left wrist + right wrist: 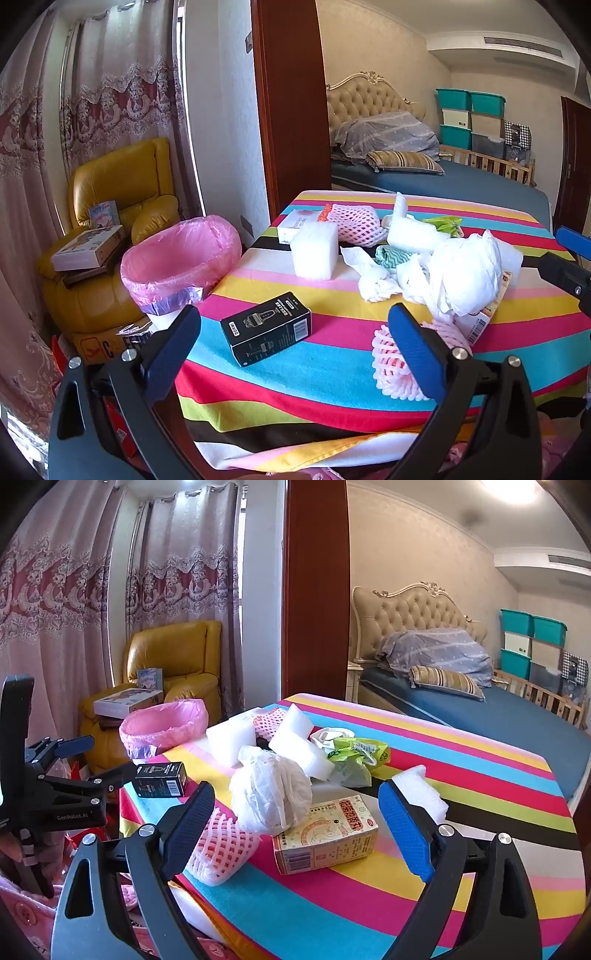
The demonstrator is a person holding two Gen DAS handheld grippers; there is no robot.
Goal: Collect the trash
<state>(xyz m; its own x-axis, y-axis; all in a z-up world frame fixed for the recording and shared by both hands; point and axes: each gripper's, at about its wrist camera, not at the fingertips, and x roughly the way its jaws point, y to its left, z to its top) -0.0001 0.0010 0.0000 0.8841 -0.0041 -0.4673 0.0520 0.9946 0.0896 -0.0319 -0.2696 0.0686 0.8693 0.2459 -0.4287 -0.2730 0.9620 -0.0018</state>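
Trash lies on a striped table [314,373] [461,760]. A black box [266,328] [160,779] lies near the left edge, between my open left gripper's [295,339] fingers. A pink foam net [395,365] [221,849], crumpled white paper [461,269] [271,794], white foam blocks [315,255] [299,746] and a green bag [354,762] lie further in. A yellow carton [327,836] sits between my open right gripper's [295,823] fingers. A pink-lined bin [179,254] [162,725] stands left of the table.
A yellow armchair [118,192] [177,661] with boxes on it stands behind the bin, by the curtains. A wooden door frame [291,103] and a bed [443,181] lie beyond the table. The left gripper shows at the left of the right wrist view [79,764].
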